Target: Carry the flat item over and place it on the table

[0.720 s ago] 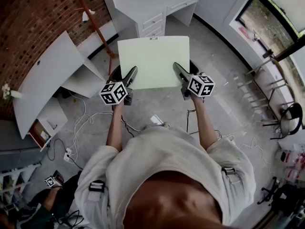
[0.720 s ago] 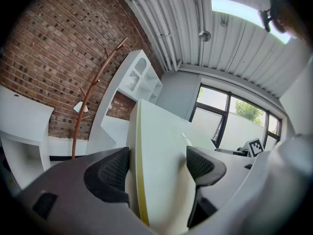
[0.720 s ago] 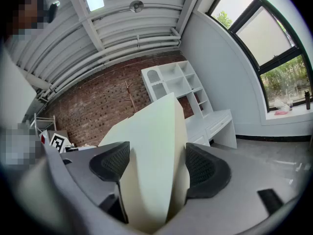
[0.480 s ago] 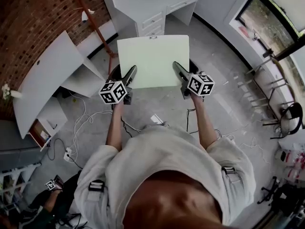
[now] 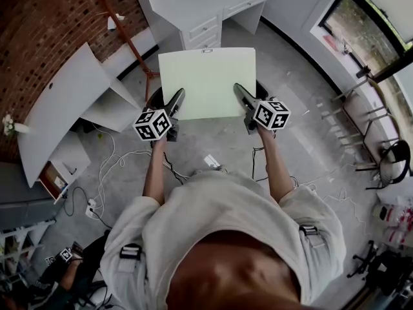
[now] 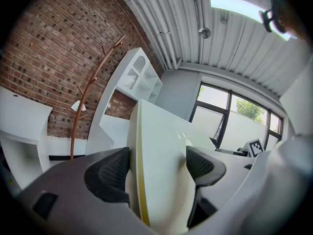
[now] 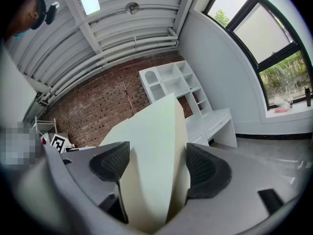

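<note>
The flat item is a pale cream-green rectangular board (image 5: 206, 79), held level in the air above the grey floor in front of the person. My left gripper (image 5: 175, 101) clamps the board's near left corner, and my right gripper (image 5: 243, 98) clamps its near right corner. In the left gripper view the board (image 6: 161, 146) fills the gap between the black pads of the left gripper (image 6: 156, 168), its yellowish edge against the left pad. Seen along the right gripper (image 7: 154, 165), the board (image 7: 151, 136) likewise stands edge-on between both pads.
A white desk with drawers (image 5: 206, 8) stands just beyond the board's far edge. At the left are a curved white counter (image 5: 61, 105) and a brick wall (image 5: 39, 24), with a wooden coat stand (image 5: 122, 28) between. Cables (image 5: 110, 166) lie on the floor; a chair (image 5: 393, 160) stands right.
Both grippers and the board keep the same place and grip. The white desk has edged slightly within the view, and a marker cube at the bottom left has drifted down and left.
</note>
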`<state>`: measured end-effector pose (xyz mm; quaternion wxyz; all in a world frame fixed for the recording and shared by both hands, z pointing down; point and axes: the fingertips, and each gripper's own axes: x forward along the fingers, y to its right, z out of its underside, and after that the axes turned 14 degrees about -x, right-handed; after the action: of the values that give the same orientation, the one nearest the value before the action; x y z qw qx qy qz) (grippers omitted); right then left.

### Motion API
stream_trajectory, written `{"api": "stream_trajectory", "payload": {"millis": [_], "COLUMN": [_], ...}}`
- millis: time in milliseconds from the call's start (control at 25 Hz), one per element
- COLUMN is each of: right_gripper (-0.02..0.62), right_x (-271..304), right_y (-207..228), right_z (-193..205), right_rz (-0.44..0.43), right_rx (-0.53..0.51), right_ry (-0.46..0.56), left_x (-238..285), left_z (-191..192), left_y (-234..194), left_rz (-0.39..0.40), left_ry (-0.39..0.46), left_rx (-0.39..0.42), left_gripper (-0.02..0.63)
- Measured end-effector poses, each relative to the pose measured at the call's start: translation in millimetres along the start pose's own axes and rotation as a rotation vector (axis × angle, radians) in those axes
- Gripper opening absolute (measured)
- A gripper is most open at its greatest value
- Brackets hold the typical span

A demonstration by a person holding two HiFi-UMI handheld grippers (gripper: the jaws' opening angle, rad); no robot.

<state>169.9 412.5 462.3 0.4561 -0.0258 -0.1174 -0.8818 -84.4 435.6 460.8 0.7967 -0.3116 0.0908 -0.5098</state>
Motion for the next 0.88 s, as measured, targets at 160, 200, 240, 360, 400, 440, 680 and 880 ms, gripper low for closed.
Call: {"api": "stream_trajectory", "payload": {"millis": [160,200,240,360,400,440,680,880], "right_gripper": [0.367,0.367,0.367,0.367,0.367,0.367,0.367,0.367], "right_x": [-2,-3,-4,-4,-3,-4,-6,-6], "right_y": [15,19,24,36,39,42,58,71], "right_z": [2,2,2,3,3,4,9,14], "right_rz": [-0.011,-0.014,-0.017,-0.03,-0.036,-0.042,-0.055,-0.051], "right_rx": [0.012,0.013,0.015,0.017,0.019,0.02,0.025,0.038], "right_ry": [-0.005,-0.006,-0.007,-0.013,-0.014,-0.014,-0.023,-0.03], "left_x": [10,13,16,24,26,27,37,49], "left_z": [6,8,10,15,16,18,29,35], "left_y": [8,10,12,18,19,20,27,29], "left_rz": [-0.013,-0.018,-0.023,-0.038,-0.043,-0.047,-0.065,-0.069], "left_ry": [-0.003,-0.003,-0.002,0.001,0.002,0.004,0.002,-0.011], "left_rx": [-0.001,-0.001,-0.001,-0.004,-0.005,-0.006,-0.012,-0.012], "left_gripper": [0.37,0.368,0.368,0.368,0.368,0.368,0.367,0.367]}}
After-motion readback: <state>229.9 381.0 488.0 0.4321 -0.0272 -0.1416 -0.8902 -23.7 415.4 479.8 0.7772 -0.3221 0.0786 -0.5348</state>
